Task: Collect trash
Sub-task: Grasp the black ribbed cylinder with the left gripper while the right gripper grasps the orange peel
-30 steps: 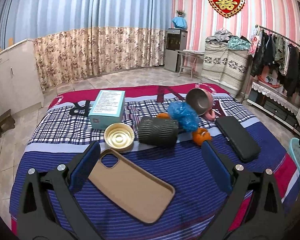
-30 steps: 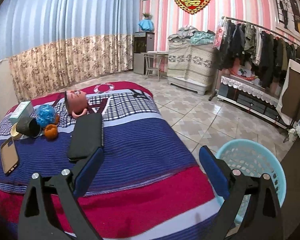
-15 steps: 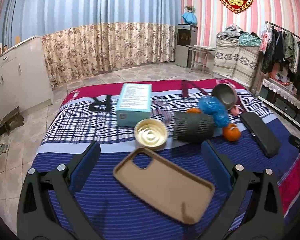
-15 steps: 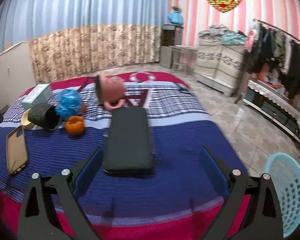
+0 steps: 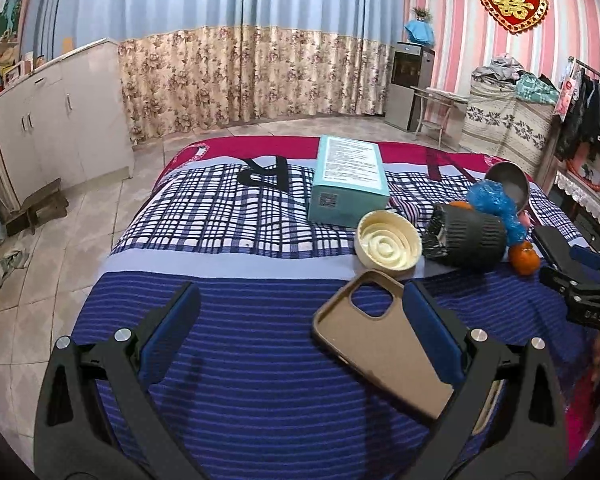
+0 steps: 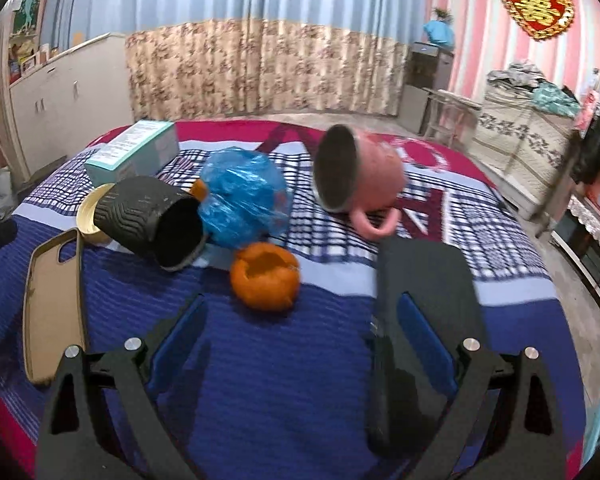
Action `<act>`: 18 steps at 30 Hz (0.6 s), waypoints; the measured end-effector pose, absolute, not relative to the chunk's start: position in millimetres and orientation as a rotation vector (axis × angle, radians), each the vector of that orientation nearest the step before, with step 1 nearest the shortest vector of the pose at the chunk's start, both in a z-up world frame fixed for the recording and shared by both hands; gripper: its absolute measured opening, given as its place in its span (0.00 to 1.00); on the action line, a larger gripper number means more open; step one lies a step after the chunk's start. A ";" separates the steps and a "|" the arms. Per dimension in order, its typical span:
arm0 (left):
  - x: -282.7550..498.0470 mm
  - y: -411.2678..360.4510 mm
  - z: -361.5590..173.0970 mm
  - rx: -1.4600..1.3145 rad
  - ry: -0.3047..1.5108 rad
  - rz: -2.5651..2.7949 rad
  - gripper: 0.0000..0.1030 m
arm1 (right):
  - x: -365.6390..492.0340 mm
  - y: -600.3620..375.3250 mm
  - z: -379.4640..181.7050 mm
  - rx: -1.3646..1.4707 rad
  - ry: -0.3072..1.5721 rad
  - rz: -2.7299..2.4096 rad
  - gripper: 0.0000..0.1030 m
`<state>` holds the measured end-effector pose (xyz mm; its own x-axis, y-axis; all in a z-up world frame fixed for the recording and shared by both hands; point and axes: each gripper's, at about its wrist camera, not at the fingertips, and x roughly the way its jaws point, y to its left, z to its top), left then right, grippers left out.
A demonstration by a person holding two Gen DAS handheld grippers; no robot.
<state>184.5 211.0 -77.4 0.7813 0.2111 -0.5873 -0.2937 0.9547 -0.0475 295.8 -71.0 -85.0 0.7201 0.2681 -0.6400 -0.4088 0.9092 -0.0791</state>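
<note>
- The right gripper, jaws wide and empty, is swinging from the basket toward the bed.
- The orange peel is lying just ahead, likely next.
- The left gripper is hovering open beside a phone case.

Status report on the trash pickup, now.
Both grippers open, empty: left gripper, right gripper. Orange peel just ahead of right gripper, blue plastic bag behind it. Nothing blocking.
</note>
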 end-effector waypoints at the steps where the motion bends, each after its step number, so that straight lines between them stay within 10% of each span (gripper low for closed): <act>1: 185.8 210.9 -76.5 -0.138 0.614 0.272 0.94 | 297.5 -67.9 -86.2 -0.228 0.674 0.384 0.87; 10: 204.0 190.0 -61.5 -0.105 0.596 0.197 0.95 | 321.6 -52.7 -98.8 -0.216 0.771 0.470 0.35; 18: 234.7 148.7 -68.4 -0.098 0.646 0.071 0.95 | 280.4 -95.7 -83.6 -0.180 0.706 0.437 0.31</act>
